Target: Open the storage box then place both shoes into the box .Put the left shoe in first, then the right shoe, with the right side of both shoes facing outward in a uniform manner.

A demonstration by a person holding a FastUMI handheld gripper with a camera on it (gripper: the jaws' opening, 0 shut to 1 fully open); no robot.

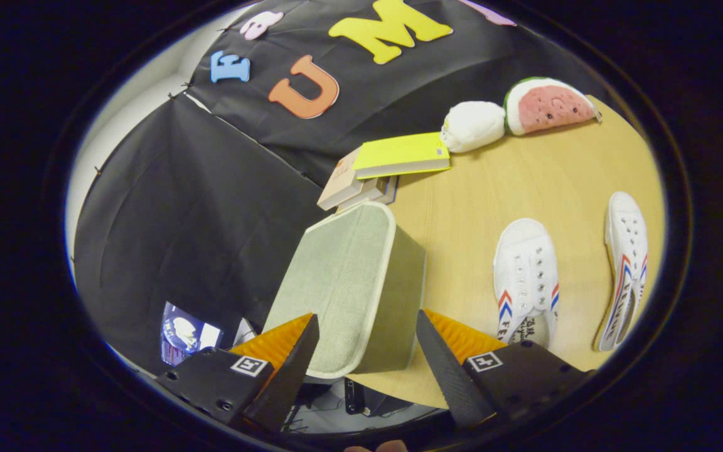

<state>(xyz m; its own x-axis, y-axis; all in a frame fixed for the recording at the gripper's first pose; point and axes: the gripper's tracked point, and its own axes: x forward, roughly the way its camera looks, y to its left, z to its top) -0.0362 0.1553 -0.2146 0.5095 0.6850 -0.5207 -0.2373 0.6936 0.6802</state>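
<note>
A pale green fabric storage box (pixel 349 282) with a cream-edged lid stands shut on the wooden table (pixel 493 182), just ahead of my gripper (pixel 368 326). The gripper is open, its two fingers spread wide, with the box's near end in the gap between them and neither finger pressing on it. Two white canvas shoes with red and blue stripes lie on the table to the right of the box: one (pixel 526 276) close beyond the right finger, the other (pixel 625 263) further right, tipped on its side near the table's edge.
Beyond the box lies a stack of books (pixel 386 166) with a yellow one on top. A white plush (pixel 473 125) and a watermelon-slice plush (pixel 546 105) sit at the table's far end. A small lit screen (pixel 187 333) shows below the table, left of the left finger.
</note>
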